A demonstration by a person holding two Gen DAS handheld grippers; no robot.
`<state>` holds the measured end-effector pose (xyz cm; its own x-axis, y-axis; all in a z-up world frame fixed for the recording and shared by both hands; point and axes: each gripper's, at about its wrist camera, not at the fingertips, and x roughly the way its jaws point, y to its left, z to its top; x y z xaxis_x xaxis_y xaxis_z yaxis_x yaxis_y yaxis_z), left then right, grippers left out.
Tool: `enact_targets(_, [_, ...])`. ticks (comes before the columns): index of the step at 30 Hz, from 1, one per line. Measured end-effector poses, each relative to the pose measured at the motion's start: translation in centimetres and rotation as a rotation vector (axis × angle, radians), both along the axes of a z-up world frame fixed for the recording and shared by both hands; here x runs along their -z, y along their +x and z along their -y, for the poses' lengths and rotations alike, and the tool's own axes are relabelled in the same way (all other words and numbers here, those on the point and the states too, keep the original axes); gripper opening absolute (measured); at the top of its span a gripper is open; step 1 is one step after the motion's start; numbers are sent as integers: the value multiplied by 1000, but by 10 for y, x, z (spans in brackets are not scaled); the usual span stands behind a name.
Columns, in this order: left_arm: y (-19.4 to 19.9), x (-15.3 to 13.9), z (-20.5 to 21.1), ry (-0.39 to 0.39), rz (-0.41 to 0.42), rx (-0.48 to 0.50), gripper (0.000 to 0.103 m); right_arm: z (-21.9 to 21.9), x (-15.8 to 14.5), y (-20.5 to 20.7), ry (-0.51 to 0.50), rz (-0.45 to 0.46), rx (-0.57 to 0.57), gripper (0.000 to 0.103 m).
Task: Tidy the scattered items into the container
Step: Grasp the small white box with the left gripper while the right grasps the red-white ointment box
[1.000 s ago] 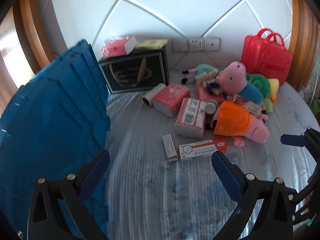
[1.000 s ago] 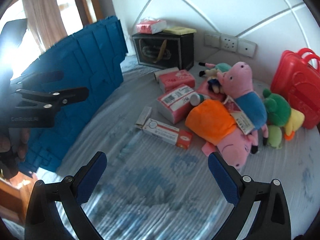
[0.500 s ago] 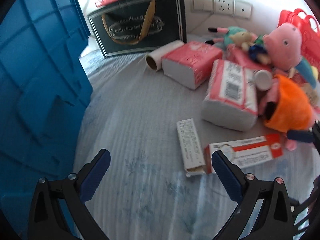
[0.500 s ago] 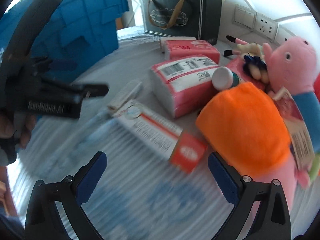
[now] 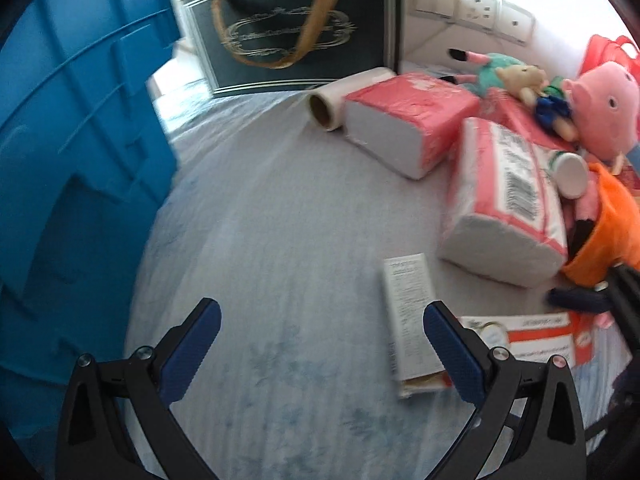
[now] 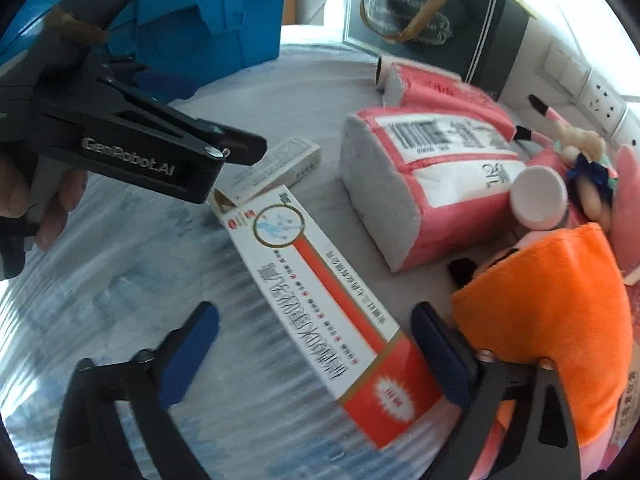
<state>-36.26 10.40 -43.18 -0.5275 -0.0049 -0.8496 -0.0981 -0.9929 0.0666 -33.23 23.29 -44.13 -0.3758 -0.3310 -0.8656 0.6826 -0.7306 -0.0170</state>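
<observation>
Right gripper (image 6: 316, 352): jaws just been closing, spread astride red-and-white box (image 6: 320, 304), not yet pinching. Advice: centre pads on long sides, squeeze gently. Left gripper (image 5: 320, 344): spread; small box (image 5: 412, 320) at 3 o'clock. Blue crate (image 5: 80, 140) at 10 o'clock.

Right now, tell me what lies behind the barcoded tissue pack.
A second tissue pack, a roll beside it, then the black bag. Whatever sits directly behind the barcoded pack is hidden.
</observation>
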Motion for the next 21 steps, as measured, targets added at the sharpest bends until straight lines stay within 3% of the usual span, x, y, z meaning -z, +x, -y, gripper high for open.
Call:
enact_targets(1, [-1,1,-4,-3,4,15,103,-2,-2,-2,-11,5,12,72])
enact_targets(4, [-5,6,-11,6,27,45,103,-9,-5,4,-25,8,29,55])
enact_targets(8, [-8,14,-19,-1,43,73,103,-22,-8,20,-34,16,45,46])
enact_targets(11, [-8,21,-22,-19,58,85,95,-32,-9,33,-37,30,73,44])
enact_targets(14, [-5,19,-20,24,52,87,80,-44,-10,48,-47,56,110,43])
enact_targets(16, [-2,17,-22,52,49,107,57,-52,-11,58,-52,62,132,43])
enact_targets(19, [6,13,-26,57,42,125,31,-62,-12,76,-64,70,178,43])
enact_targets(21, [12,14,-27,67,44,115,30,-68,-13,82,-71,77,206,42])
